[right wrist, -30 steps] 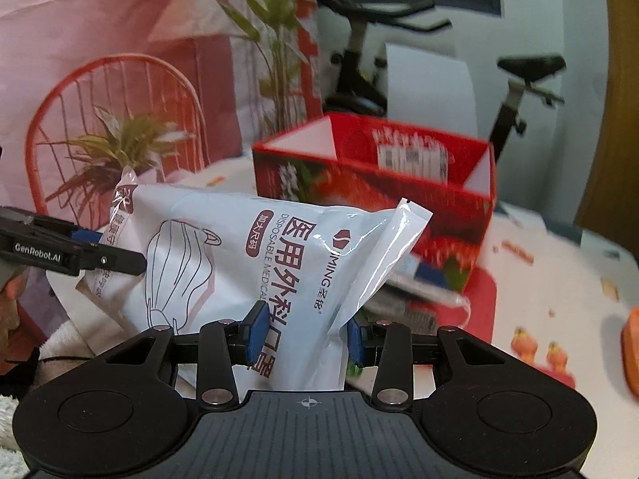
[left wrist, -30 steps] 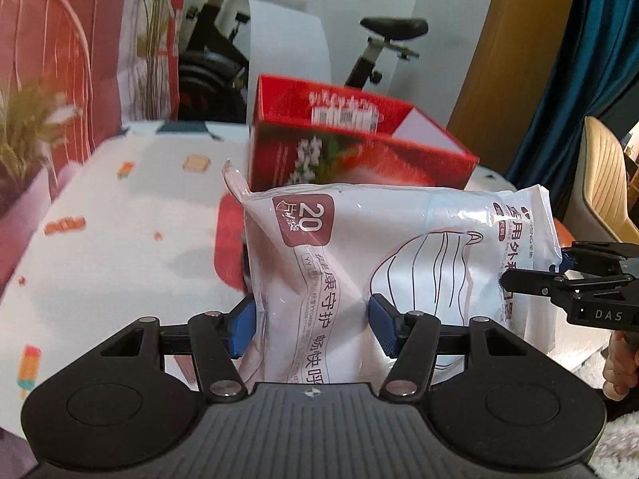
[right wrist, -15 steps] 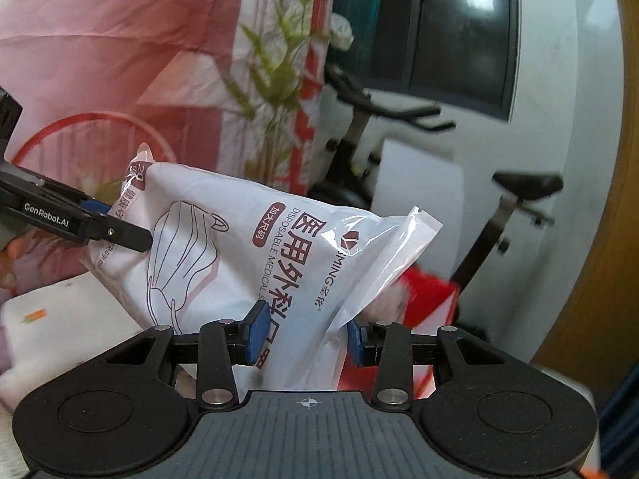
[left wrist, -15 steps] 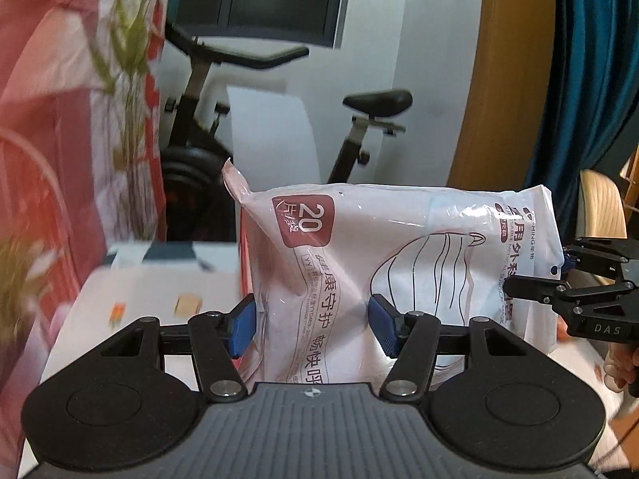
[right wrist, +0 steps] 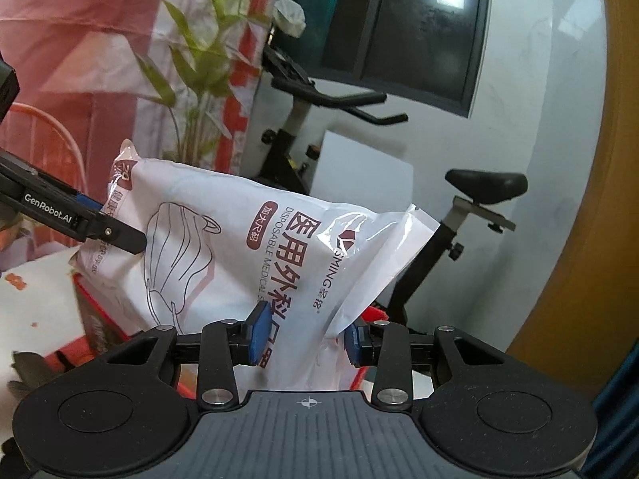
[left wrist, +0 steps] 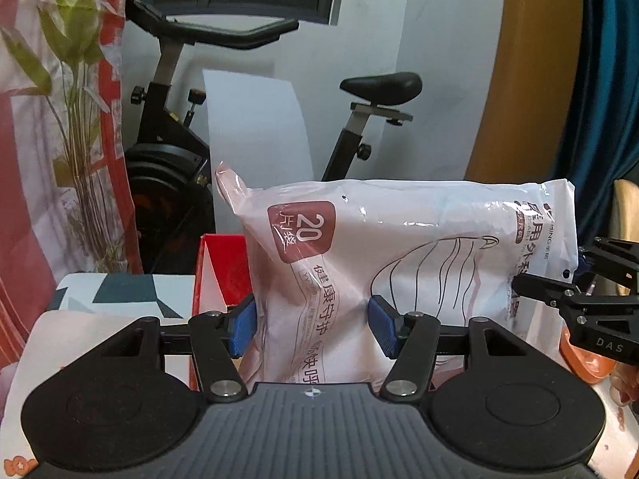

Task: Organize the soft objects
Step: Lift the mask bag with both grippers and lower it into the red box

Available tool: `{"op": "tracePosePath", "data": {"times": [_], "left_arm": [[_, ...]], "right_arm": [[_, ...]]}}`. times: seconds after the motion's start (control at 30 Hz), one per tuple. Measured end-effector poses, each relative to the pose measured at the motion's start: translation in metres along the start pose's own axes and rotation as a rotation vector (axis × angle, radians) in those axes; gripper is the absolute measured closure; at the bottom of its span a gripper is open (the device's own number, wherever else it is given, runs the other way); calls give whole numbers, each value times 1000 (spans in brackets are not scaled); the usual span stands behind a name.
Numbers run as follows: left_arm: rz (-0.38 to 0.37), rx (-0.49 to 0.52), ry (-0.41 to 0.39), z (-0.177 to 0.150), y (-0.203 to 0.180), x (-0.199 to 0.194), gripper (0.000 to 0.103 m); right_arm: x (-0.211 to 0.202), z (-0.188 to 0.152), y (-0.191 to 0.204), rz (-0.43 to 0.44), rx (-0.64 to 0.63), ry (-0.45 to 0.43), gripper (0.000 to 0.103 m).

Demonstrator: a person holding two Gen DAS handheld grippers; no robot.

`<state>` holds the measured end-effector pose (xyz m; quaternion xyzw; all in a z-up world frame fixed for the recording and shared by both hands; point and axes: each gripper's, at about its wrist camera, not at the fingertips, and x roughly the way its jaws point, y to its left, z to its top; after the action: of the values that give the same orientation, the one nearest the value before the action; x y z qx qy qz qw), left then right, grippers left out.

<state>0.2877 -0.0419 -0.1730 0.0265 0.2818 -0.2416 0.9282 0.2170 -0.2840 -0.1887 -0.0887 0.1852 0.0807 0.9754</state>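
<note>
A white plastic bag of disposable face masks (left wrist: 399, 263) hangs in the air between both grippers, with a mask drawing and a maroon "20" label. My left gripper (left wrist: 311, 323) is shut on its left end, blue pads pressing the plastic. My right gripper (right wrist: 303, 337) is shut on the other end of the mask bag (right wrist: 247, 251). The right gripper (left wrist: 559, 299) shows at the right edge of the left wrist view, the left gripper (right wrist: 100, 231) at the left of the right wrist view. A red cardboard box (left wrist: 219, 271) sits below and behind the bag, mostly hidden.
The table with a white patterned cloth (left wrist: 80, 327) lies low at the left. An exercise bike (left wrist: 167, 175) stands behind it by the white wall. A green plant (right wrist: 191, 80) and a pink-red curtain (left wrist: 24, 199) are at the left.
Both grippers have lifted the mask bag up; the red box and table have dropped low in view, and the bike and wall fill the background. The grips are unchanged.
</note>
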Motion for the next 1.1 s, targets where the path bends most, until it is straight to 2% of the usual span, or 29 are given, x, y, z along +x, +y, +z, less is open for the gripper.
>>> {"op": "tracePosePath", "data": {"times": [0.27, 0.43, 0.57, 0.67, 0.97, 1.1], "left_arm": [[-7, -26, 104, -1, 14, 37, 41], [36, -38, 183, -3, 25, 55, 42], [65, -25, 221, -3, 32, 63, 42], [58, -46, 264, -2, 37, 69, 42], [48, 15, 321, 1, 44, 85, 42], [27, 15, 313, 3, 49, 81, 42]], "right_arm": [[37, -16, -13, 15, 61, 63, 71], [54, -14, -13, 62, 66, 129, 74], [81, -9, -14, 110, 71, 232, 76], [103, -6, -21, 141, 115, 310, 76], [157, -11, -32, 158, 228, 515, 77], [171, -18, -31, 151, 233, 565, 79]]}}
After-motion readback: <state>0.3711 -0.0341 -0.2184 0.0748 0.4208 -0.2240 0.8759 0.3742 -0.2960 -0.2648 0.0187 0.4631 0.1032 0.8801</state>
